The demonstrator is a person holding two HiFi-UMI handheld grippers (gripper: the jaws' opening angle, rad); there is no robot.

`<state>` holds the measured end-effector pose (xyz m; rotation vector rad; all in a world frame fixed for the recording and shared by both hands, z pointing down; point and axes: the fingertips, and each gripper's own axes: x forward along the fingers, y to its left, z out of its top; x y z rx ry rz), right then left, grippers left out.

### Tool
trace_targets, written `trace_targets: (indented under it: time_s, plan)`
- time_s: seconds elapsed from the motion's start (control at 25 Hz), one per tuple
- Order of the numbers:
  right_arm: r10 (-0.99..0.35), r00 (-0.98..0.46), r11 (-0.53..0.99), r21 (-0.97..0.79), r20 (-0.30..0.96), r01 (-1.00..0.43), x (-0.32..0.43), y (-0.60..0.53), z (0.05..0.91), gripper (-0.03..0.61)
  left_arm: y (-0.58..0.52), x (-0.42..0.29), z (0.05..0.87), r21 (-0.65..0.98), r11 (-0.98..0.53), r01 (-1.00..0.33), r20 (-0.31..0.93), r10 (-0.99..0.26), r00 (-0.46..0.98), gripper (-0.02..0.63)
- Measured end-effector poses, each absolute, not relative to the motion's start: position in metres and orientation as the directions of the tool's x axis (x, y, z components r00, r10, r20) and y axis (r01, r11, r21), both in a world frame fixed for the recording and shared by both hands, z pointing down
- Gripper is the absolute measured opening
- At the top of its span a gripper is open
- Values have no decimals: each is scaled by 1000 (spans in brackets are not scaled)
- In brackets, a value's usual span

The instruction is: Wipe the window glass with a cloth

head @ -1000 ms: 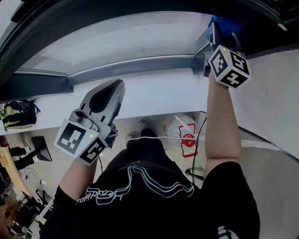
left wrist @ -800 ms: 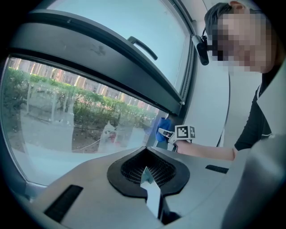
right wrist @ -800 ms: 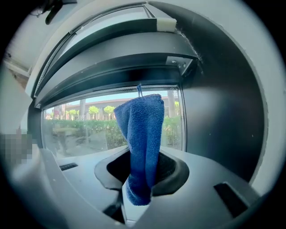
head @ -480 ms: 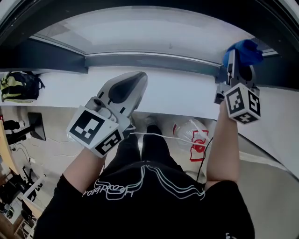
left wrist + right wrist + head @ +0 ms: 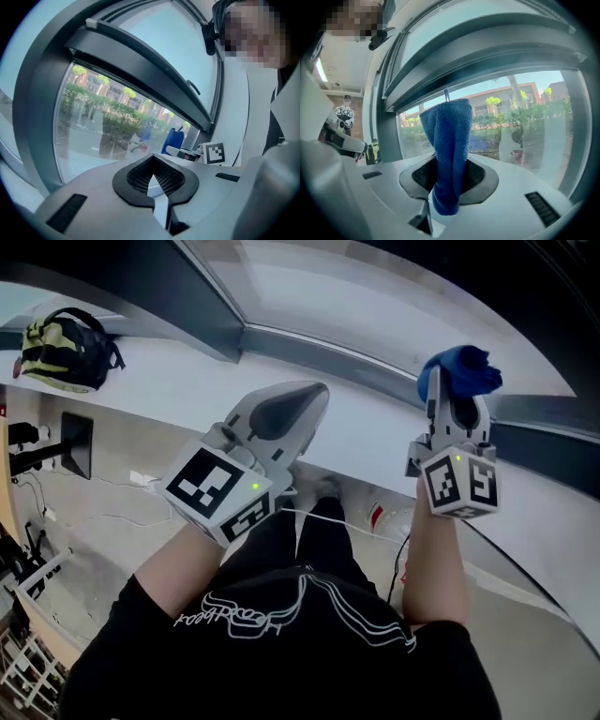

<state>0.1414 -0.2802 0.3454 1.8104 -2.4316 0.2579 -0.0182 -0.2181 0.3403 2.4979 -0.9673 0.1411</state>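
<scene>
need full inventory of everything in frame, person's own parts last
window glass: at least two panes, clear, ahead of both grippers
window frame: one, dark grey, around the glass
sill: one, white, below the frame
backpack: one, black and yellow-green, on the sill, far left
cloth: one, blue, in the right gripper's jaws
T-shirt: one, black with white print, on the person
left gripper: one, grey, jaws together, empty
right gripper: one, grey, jaws shut on the cloth
</scene>
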Motion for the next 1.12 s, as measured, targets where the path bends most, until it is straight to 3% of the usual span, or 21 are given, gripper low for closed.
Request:
trace_targets:
  time_s: [0.56,1.12]
  plan:
    - [-793,-585,578,-91,173,-811,-135,-329,378,94,-244,-204,358,390,-492,-779,264,-750,606,3]
    - [-820,-548,552,-25,164,-834,-230,-404,402,94,-254,-288,373,417,-400,-817,259,-809,528,3]
